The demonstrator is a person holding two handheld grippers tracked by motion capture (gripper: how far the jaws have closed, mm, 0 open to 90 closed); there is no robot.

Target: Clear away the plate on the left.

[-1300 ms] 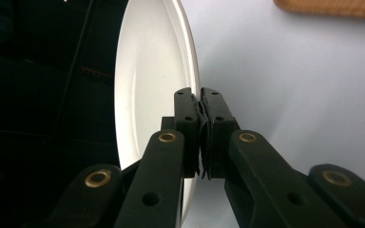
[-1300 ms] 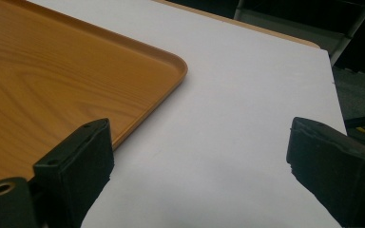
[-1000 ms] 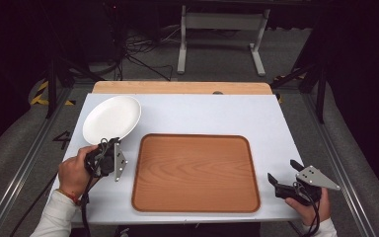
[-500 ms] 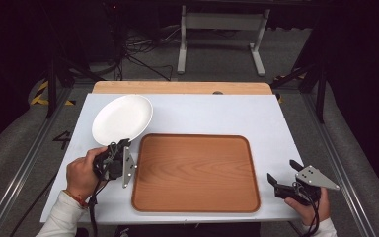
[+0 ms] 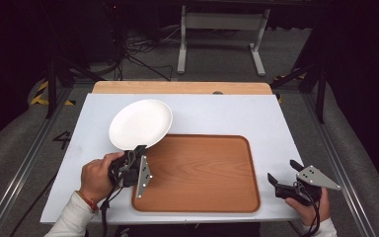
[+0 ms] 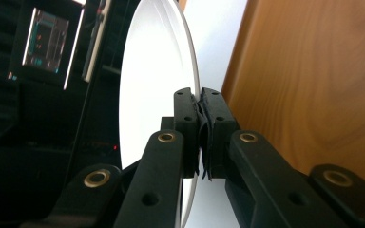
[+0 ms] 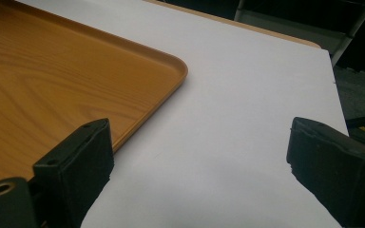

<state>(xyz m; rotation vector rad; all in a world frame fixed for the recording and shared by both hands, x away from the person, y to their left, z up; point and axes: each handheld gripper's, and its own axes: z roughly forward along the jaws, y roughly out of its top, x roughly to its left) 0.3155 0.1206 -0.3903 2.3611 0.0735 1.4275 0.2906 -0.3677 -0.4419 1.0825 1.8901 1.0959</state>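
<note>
Clamped by its thin rim in the left gripper [image 5: 139, 154], a round white ceramic plate [image 5: 140, 123], stiff, likely slippery and breakable, hangs over the wooden tray [image 5: 202, 173].

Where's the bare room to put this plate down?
The whole tray is bare. So is the table beyond it, right of the plate. Tightest spot: the tray's near left corner, where the left gripper grips the plate's rim.
</note>
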